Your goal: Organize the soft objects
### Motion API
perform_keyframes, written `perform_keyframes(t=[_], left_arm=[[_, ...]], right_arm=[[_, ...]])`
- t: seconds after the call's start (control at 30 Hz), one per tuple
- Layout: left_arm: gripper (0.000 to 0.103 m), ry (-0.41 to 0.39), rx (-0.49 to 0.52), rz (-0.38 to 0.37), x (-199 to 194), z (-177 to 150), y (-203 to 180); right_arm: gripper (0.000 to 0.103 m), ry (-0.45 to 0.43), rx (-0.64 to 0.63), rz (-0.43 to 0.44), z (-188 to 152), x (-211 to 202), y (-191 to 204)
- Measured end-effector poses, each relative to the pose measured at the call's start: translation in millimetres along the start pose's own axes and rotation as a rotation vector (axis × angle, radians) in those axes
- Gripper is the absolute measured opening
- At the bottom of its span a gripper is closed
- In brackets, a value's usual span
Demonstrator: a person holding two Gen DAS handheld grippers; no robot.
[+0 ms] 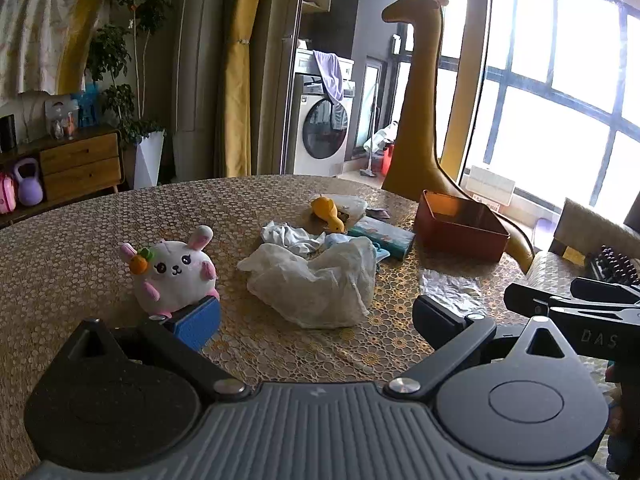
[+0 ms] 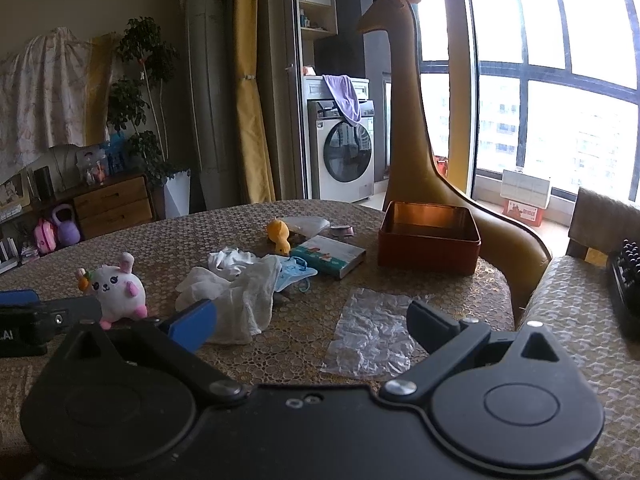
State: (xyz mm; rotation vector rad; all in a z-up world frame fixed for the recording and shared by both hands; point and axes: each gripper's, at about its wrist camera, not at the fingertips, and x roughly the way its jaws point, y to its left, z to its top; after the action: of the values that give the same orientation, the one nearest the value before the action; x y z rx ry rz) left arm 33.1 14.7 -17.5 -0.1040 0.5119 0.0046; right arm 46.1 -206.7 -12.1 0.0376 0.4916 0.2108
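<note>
I see a fuzzy plush bunny (image 1: 174, 270) on a lace-patterned tablecloth (image 1: 80, 240) with a slight sheen. The white cloth (image 1: 316, 280) beside it looks thin, crumpled and matt. A clear plastic sheet (image 2: 370, 334) lies wrinkled and glossy. The red box (image 2: 428, 248) seems smooth metal, shiny inside. My left gripper (image 1: 316, 318) is matt black plastic with one textured blue pad

Little can be read. On the side of the right gripper (image 1: 576, 312), seen from the left wrist camera off to the right of the left tool, stand pale letters "DAS", cut by the picture's edge. On the body of the left gripper (image 2: 24, 320), seen from the right wrist camera off to the left of the right tool, stand the letters "AI", their beginning cut off at the edge
</note>
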Motion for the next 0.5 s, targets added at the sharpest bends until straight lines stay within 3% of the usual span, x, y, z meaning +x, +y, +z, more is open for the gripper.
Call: perform_keyframes(t=[0.5], left_arm=[[0.103,0.058,0.028,0.000,68,19,10]], right_arm=[[0.099,0.082,-0.009,0.005,3,64,-17]])
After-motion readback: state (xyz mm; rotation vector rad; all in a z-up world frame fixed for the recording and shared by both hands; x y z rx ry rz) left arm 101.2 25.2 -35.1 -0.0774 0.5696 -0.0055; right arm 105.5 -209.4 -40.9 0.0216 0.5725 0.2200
